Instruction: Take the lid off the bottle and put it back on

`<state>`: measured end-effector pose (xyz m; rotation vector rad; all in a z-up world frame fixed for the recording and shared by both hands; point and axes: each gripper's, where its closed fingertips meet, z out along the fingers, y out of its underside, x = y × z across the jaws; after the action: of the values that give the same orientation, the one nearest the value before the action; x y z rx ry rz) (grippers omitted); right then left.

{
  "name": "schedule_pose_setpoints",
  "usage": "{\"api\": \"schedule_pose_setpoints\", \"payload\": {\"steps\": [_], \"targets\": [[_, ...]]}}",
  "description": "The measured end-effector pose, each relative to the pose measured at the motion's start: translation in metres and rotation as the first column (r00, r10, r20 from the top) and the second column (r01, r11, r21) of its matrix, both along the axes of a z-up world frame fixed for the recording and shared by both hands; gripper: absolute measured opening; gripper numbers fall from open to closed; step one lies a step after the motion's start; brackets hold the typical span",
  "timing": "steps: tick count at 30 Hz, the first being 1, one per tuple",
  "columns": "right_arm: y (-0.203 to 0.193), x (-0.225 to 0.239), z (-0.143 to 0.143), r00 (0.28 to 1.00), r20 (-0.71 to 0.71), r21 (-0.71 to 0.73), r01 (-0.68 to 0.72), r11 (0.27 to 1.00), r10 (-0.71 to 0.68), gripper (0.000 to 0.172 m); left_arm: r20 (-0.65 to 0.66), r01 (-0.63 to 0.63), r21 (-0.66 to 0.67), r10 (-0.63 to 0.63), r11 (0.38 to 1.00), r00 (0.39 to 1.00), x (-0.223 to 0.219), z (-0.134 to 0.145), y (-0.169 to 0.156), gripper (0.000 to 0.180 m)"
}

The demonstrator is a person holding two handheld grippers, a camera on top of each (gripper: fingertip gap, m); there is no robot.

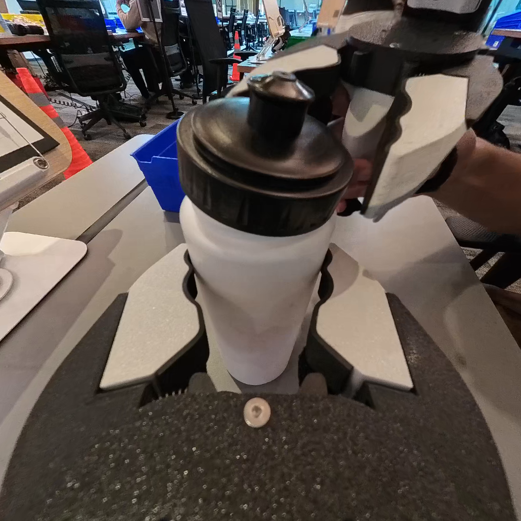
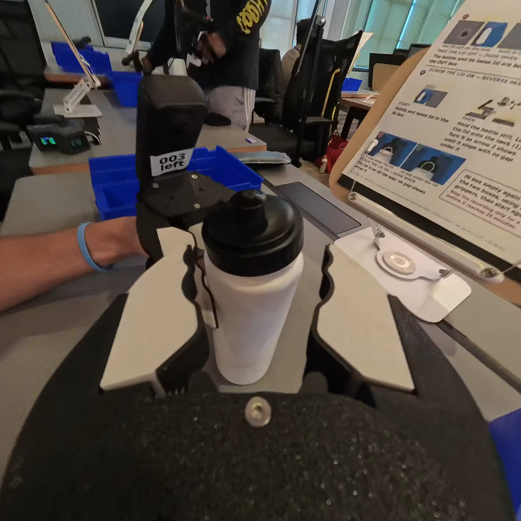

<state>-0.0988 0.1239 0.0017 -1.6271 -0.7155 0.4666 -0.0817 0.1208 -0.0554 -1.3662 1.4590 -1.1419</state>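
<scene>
Here, a grey table (image 2: 56,197) fills the lower half of both views, running back toward an office of black swivel chairs (image 1: 84,70) and orange traffic cones (image 1: 42,98) in the upper left of the left wrist view. An instruction sheet on a wooden stand (image 2: 423,127) leans across the upper right of the right wrist view, its white base plate (image 2: 423,296) resting on the table at right centre. A blue bin (image 2: 112,183) sits at left centre, partly hidden by the left gripper's black body. A person in dark clothing (image 2: 239,56) stands at the top centre.

At the centre of both frames stands the white bottle (image 1: 253,296), upright on the table, with its black lid (image 1: 262,180) on its neck. The left gripper (image 1: 256,282) is clenched on the bottle's body, both pads pressed against its sides. In the left wrist view the right gripper (image 1: 366,118) crowds the upper right, tilted and just beside the lid, blocking the room behind it. In its own view the right gripper (image 2: 256,282) stands spread around the bottle, with a clear gap at the right fingertip (image 2: 352,310), so nothing is grasped. A hand with a blue wristband (image 2: 93,248) enters from the left edge.
</scene>
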Motion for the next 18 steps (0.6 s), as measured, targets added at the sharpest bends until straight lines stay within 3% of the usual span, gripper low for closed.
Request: {"api": "schedule_pose_setpoints", "payload": {"steps": [4, 10, 18], "targets": [[-0.002, -0.003, 0.005, 0.998, 0.018, -0.009, -0.058, 0.998, 0.058, 0.065, 0.001, 0.0, -0.001, 0.0, 1.0, 1.0, 0.0, 0.0, 0.0, 0.085], [-0.001, -0.003, 0.005, 0.996, 0.025, -0.046, -0.084, 0.995, 0.086, 0.064, 0.0, -0.002, -0.002, 0.002, 1.0, 1.0, 0.0, 0.0, 0.001, 0.085], [-0.001, -0.002, 0.019, 0.985, -0.131, -0.092, -0.127, 0.988, 0.114, 0.064, -0.002, 0.0, -0.001, 0.0, 1.0, 1.0, 0.0, -0.001, 0.0, 0.085]]}}
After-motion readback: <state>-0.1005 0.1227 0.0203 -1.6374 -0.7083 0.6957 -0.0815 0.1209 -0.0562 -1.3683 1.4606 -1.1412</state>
